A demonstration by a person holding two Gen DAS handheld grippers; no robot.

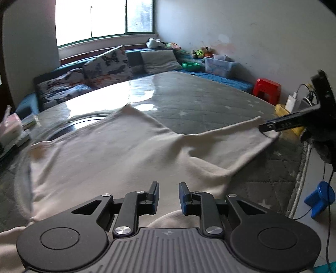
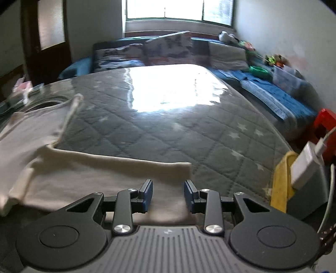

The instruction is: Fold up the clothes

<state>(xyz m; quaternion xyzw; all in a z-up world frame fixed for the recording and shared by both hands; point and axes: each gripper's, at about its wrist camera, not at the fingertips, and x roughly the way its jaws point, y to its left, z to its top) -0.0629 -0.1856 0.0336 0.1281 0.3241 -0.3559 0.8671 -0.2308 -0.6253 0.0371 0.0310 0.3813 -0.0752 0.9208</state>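
A lived-in bedroom of a private home is serving as the setting: daylight is pouring through a green-framed window (image 1: 105, 19) onto a grey quilted, star-patterned mattress (image 2: 168, 117) under glossy plastic. Butterfly-print pillows (image 1: 107, 65) are leaning against a blue bench along the wall, where stuffed toys (image 1: 201, 51), a green bowl (image 1: 190, 65) and a clear storage bin (image 1: 220, 66) are sitting near a red plastic stool (image 1: 266, 88).

A grey quilted mattress (image 1: 205, 105) lay under a window (image 1: 105, 19). Butterfly pillows (image 1: 107, 65), a red stool (image 1: 266, 89) and a blue tub (image 1: 220, 66) lined its edges.
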